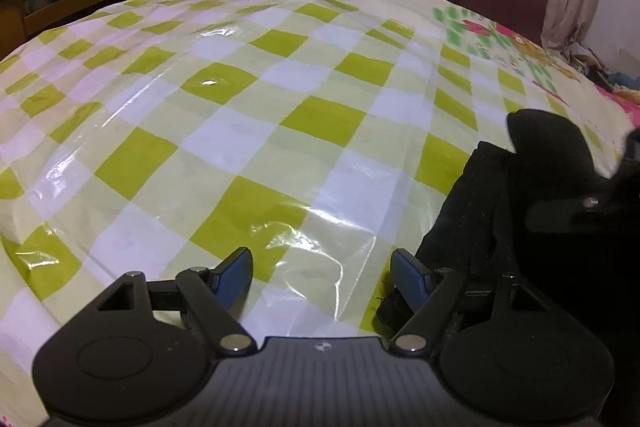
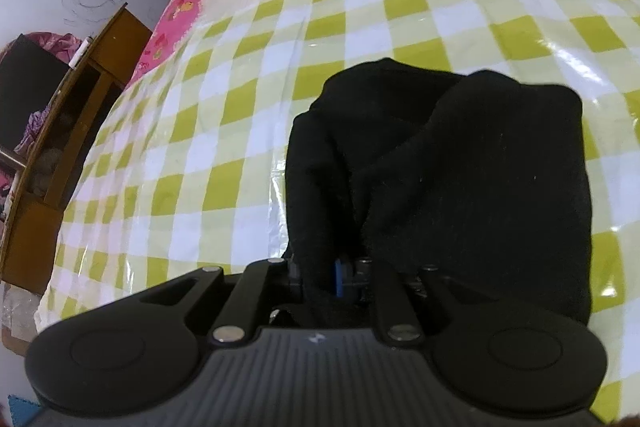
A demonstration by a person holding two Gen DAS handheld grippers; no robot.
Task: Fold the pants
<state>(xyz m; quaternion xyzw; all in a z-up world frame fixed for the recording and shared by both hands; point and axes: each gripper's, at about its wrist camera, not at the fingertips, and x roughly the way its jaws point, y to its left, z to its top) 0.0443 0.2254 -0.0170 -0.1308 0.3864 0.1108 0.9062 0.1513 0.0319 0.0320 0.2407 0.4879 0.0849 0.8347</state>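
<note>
The black pants (image 2: 440, 167) are seen folded in a heap on the checkered plastic cover (image 1: 240, 107). The left gripper (image 1: 322, 275) is held wide apart with nothing between its fingers, the pants just beside its right finger. The right gripper (image 2: 340, 277) is nearly closed, and a fold of the pants is pinched in it.

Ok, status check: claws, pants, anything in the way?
Left claw open over checked cover, nothing in it. Right claw nearly closed, black pants fabric between fingers. Pants bunched in folded heap. Nothing blocking.
</note>
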